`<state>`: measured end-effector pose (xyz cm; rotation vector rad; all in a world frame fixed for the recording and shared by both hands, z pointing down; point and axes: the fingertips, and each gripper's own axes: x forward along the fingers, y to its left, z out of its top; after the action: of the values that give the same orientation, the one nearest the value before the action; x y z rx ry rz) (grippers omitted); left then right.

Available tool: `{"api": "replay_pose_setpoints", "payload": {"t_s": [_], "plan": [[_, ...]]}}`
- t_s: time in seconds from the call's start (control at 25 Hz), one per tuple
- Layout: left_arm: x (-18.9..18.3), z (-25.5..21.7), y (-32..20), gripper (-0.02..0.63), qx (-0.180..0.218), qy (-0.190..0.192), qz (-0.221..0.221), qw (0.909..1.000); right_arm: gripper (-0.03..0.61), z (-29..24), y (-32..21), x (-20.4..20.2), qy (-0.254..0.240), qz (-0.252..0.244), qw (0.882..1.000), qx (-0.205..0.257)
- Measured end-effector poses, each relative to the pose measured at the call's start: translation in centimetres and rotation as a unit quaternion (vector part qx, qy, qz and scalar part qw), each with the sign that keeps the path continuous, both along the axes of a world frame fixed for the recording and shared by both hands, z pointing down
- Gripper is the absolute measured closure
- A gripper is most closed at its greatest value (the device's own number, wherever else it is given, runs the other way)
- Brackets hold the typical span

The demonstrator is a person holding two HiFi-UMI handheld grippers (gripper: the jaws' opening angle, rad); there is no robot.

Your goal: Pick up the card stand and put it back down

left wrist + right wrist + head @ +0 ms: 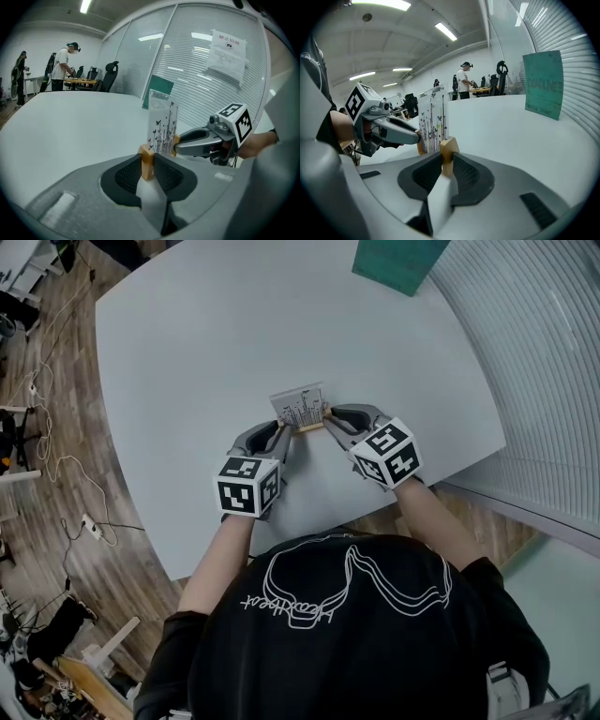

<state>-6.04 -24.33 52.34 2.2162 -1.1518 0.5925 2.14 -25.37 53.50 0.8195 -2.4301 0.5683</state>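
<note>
The card stand (301, 410) is a small wooden bar holding an upright white card printed with butterflies and stems. It is near the front edge of the grey table (187, 352). My left gripper (284, 435) is shut on the bar's left end (146, 161), and the card (161, 125) rises just beyond it. My right gripper (330, 419) is shut on the bar's right end (447, 151). Each gripper view shows the other gripper (206, 140) (386, 129) across the stand. I cannot tell whether the bar touches the tabletop.
A green board (398, 261) stands at the table's far side by the blinds (525, 362). The table's front edge (309, 531) runs just below the grippers. Cables (66, 465) lie on the wooden floor at left. A person (63, 65) stands at distant desks.
</note>
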Motion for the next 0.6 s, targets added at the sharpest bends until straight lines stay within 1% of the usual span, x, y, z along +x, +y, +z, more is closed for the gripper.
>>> {"api": "replay_pose_setpoints", "payload": {"t_s": [0.4, 0.6], "plan": [[-0.1, 1.1, 0.3, 0.528, -0.009, 0.002, 0.005, 0.9999, 0.497, 1.2, 0.4, -0.1, 0.008, 0.002, 1.0, -0.007], [-0.1, 1.0, 0.3, 0.528, -0.008, 0.006, 0.005, 0.9999, 0.497, 1.3, 0.4, -0.1, 0.006, 0.009, 1.0, -0.009]]}}
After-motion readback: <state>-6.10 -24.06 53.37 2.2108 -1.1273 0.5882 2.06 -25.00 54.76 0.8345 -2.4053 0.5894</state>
